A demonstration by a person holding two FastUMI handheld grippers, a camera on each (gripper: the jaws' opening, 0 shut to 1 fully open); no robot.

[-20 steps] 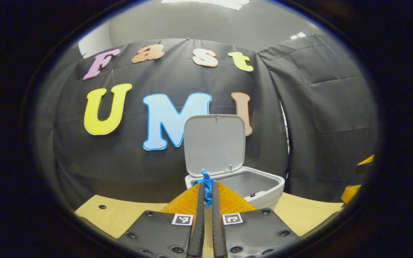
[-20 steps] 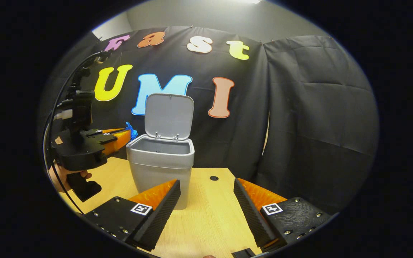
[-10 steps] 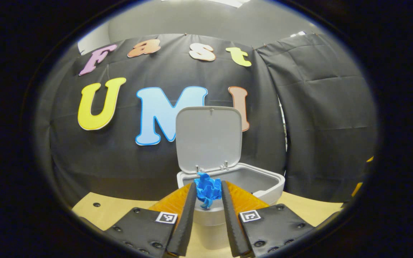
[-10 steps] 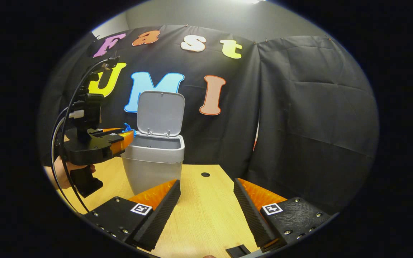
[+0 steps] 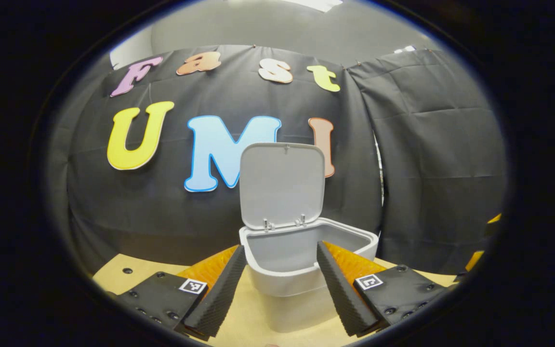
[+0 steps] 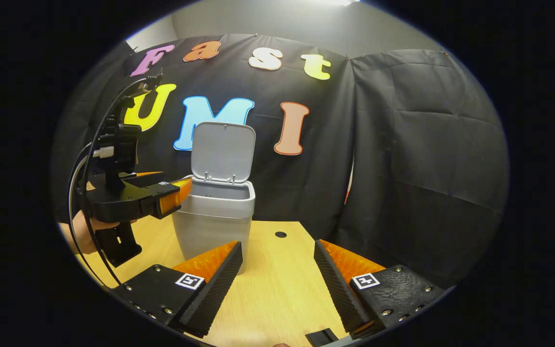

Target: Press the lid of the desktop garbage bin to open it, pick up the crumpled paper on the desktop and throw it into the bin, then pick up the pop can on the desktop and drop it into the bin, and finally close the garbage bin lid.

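The grey desktop bin [image 5: 301,277] stands on the wooden table with its lid [image 5: 282,185] tipped up against the black cloth. In the left gripper view, my left gripper [image 5: 281,246] is open just over the bin's near rim, one finger on each side of the opening and nothing between them. The inside of the bin that I can see is bare grey wall. In the right gripper view, the same bin [image 6: 216,226] is left of centre, and the left gripper [image 6: 177,193], held by a hand [image 6: 85,226], reaches its rim from the left. My right gripper [image 6: 277,245] is open above the table, holding nothing.
The wooden table [image 6: 282,294] runs back to the black cloth wall. A small round hole [image 6: 281,234] lies right of the bin and another hole [image 5: 127,271] sits at the table's far left. A dark flat piece [image 6: 323,337] lies at the near edge.
My left gripper moved up to the bin's rim and opened; the blue crumpled paper it was shut on has left its fingers. The right gripper stayed open and barely moved.
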